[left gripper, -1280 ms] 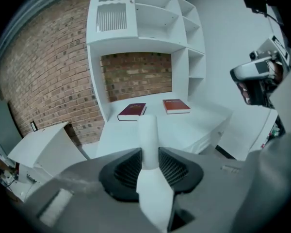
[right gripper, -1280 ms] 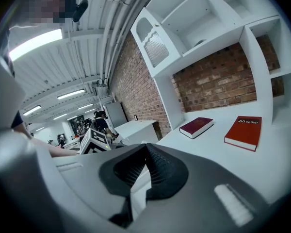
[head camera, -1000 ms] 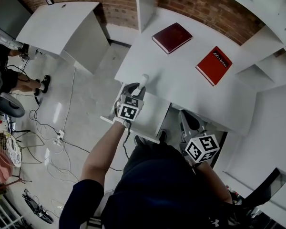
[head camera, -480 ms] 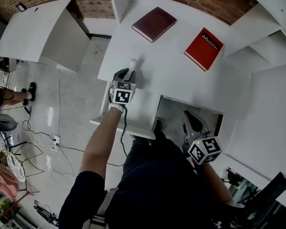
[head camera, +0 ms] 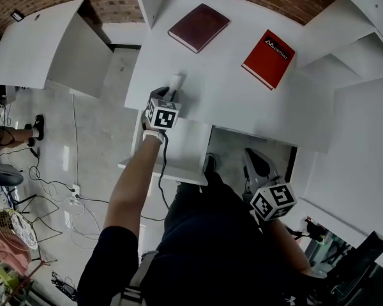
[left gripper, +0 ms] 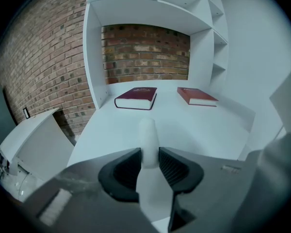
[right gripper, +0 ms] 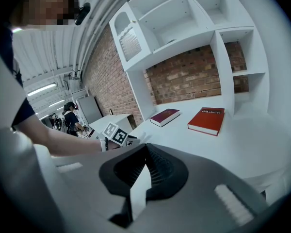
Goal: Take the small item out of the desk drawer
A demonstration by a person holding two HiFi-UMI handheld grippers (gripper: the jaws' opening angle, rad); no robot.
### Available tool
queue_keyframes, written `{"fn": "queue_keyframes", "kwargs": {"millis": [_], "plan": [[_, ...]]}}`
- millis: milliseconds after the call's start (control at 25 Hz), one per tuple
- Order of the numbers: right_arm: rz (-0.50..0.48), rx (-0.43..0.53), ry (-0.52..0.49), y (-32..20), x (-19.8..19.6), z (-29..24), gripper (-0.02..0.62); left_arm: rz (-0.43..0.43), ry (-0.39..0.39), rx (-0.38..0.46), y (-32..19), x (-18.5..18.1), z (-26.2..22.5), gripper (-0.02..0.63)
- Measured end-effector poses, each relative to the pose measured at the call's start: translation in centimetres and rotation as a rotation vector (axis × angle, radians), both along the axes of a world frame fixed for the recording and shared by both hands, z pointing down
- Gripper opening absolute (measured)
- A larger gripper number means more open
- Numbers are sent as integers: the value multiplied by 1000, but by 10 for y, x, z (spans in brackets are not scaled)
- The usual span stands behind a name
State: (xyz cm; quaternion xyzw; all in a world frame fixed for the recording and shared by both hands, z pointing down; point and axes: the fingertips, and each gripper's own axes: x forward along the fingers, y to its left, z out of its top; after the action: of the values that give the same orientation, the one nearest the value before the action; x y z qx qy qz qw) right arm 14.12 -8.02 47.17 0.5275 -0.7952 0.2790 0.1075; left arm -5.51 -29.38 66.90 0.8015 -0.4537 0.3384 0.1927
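Note:
A small white rounded stick [left gripper: 148, 135] juts forward between the jaws of my left gripper [left gripper: 150, 154], which is shut on it. In the head view the left gripper [head camera: 171, 94] holds this white item [head camera: 176, 81] over the front left part of the white desk [head camera: 230, 101]. Below the gripper a white drawer block [head camera: 179, 152] sticks out from the desk front; its inside is hidden. My right gripper [head camera: 252, 161] hangs lower, before the knee gap under the desk. Its jaws [right gripper: 145, 152] meet with nothing in them.
A maroon book [head camera: 198, 27] and a red book [head camera: 268, 50] lie at the back of the desk. White shelves [head camera: 351, 37] rise on the right. Another white desk [head camera: 45, 43] stands to the left, with cables [head camera: 70, 190] on the floor.
My left gripper has carried the white item forward from the desk's front edge to above the desktop and sunk lower. The right gripper has dropped a little.

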Motion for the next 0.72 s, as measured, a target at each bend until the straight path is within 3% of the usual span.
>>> {"fn": "queue_keyframes", "kwargs": {"millis": [400, 720], "plan": [[5, 5, -4, -3, -2, -1, 3, 8, -11, -14, -2, -1, 6, 126], [-26, 30, -27, -14, -11, -6, 3, -12, 12, 69, -2, -5, -32, 126]]}}
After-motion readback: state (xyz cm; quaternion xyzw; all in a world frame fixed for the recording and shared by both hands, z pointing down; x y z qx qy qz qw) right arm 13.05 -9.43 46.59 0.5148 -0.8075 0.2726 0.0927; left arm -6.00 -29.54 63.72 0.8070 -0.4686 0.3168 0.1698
